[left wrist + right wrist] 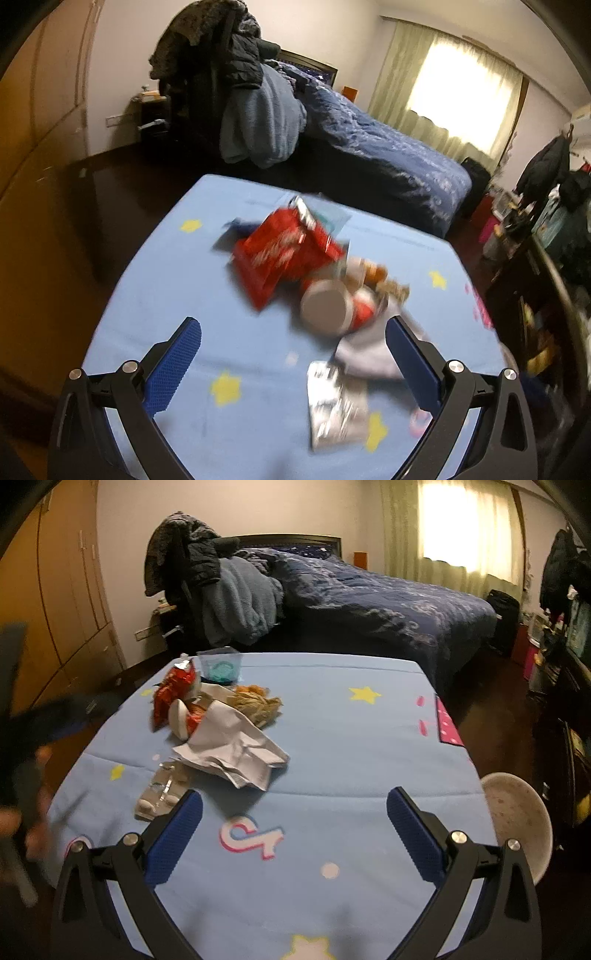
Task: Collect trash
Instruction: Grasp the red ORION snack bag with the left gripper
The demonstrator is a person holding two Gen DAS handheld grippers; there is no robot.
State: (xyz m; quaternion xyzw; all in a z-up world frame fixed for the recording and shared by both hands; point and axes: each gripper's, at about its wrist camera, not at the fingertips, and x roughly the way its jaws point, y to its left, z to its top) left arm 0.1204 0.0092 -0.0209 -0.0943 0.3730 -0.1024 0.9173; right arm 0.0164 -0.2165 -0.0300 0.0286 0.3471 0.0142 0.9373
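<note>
Both tools hang empty above the table with their jaws spread wide: the left gripper [293, 339] frames the near side of the litter pile, while the right gripper [294, 812] has only bare blue tablecloth [351, 738] between its pads. The trash sits bunched toward the middle and far-left part of the table. Nearest the left gripper lies a flat silvery blister pack [334, 402], likely light, slick and awkward to pinch flat off the cloth; sliding a pad under one edge looks wiser. Just beyond it is crumpled white paper [232, 753], soft, nearly weightless, best grabbed at a raised fold. A tipped red cup [332, 308] lies against the paper; it probably dents easily, so the rim wall is the place to pinch. Behind it a red snack bag [284, 258] should crinkle and slip, so take a bunched corner. A tangle of tan scraps [253, 701] and a clear plastic tub [220, 668] sit farthest back. A white stool [517, 819] stands off the table's right edge.
</note>
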